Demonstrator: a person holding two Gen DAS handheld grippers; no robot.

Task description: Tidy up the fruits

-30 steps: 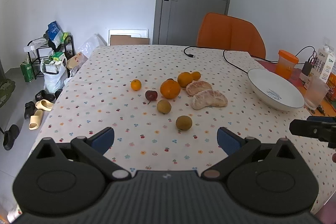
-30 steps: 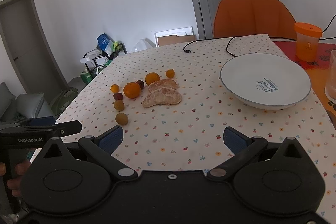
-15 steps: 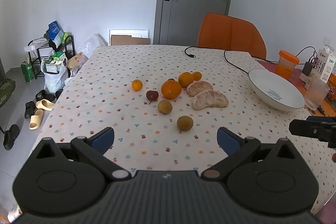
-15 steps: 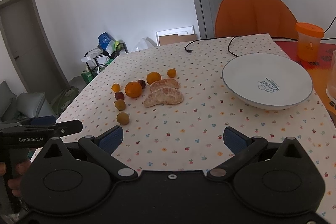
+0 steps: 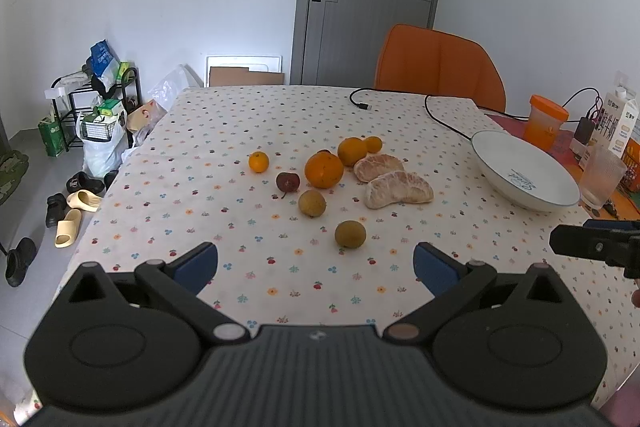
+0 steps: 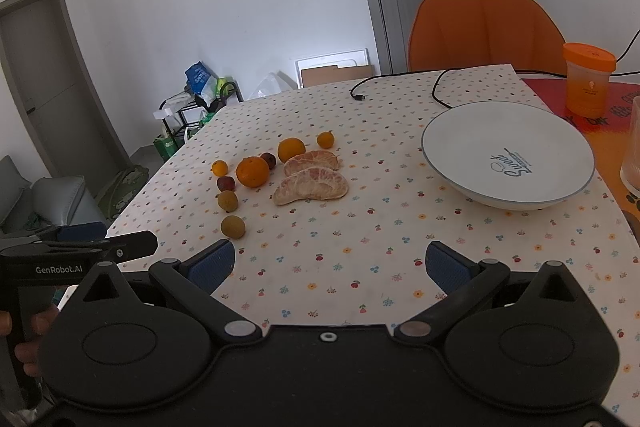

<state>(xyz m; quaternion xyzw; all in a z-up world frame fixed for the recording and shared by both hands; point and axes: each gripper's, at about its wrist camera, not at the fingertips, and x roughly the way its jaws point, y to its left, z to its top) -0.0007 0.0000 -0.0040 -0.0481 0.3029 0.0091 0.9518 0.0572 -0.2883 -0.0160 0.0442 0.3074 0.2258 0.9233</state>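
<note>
Fruit lies grouped on the flowered tablecloth: a large orange (image 5: pixel 323 169) (image 6: pixel 252 171), smaller oranges (image 5: pixel 259 161), a dark plum (image 5: pixel 287 181), two brown-green kiwis (image 5: pixel 350 234) (image 6: pixel 233 226), and two peeled pomelo pieces (image 5: pixel 399 190) (image 6: pixel 311 186). A white bowl (image 5: pixel 532 187) (image 6: pixel 460 167) stands empty to the right. My left gripper (image 5: pixel 316 265) is open and empty, just short of the nearest kiwi. My right gripper (image 6: pixel 330 263) is open and empty over bare cloth in front of the bowl.
An orange chair (image 5: pixel 438 67) stands at the far edge. A black cable (image 5: pixel 436 115) lies across the back of the table. An orange-lidded jar (image 6: pixel 587 83), a glass (image 5: pixel 602 177) and a milk carton (image 5: pixel 618 123) stand at the right.
Both grippers have crept slightly forward towards the fruit and the bowl. Both stay open. No fruit has moved.
</note>
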